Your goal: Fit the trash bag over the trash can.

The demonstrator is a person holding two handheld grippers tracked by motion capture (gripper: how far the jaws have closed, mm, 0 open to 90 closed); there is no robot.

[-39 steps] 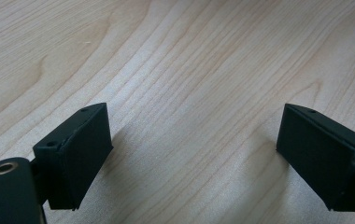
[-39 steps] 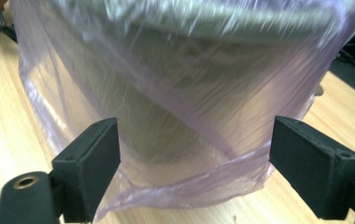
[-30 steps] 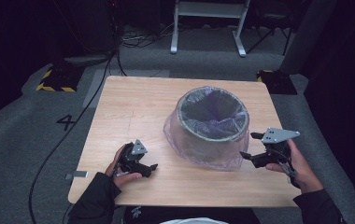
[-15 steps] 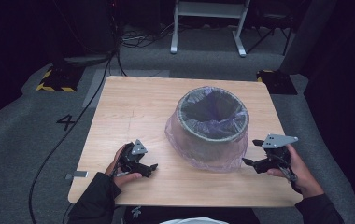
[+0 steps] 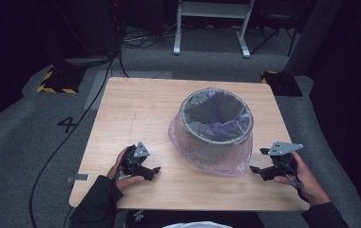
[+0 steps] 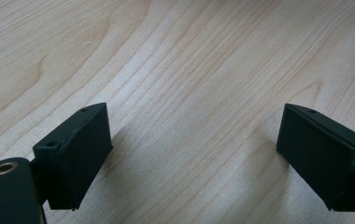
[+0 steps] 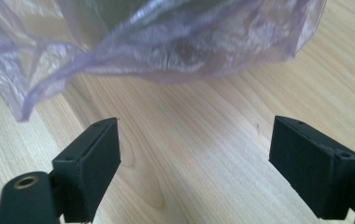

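Table [image 5: 136,109] was wood, bare but for the bin [image 5: 215,124], right of centre. Bin looked light and rigid. Its purple liner bag [image 5: 202,151], draped over the rim to the tabletop, was thin, soft, slippery, likely easy to tear; best pinched at the loose skirt. Right gripper [image 5: 260,160] sat just beside that skirt, jaws wide, empty. Left gripper [image 5: 152,173] rested on the table well apart, jaws wide, empty.

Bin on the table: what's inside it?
A purple plastic bag lines the bin and drapes over its rim, down the outside. The interior looks dark; the bottom is shadowed, so any contents cannot be made out.
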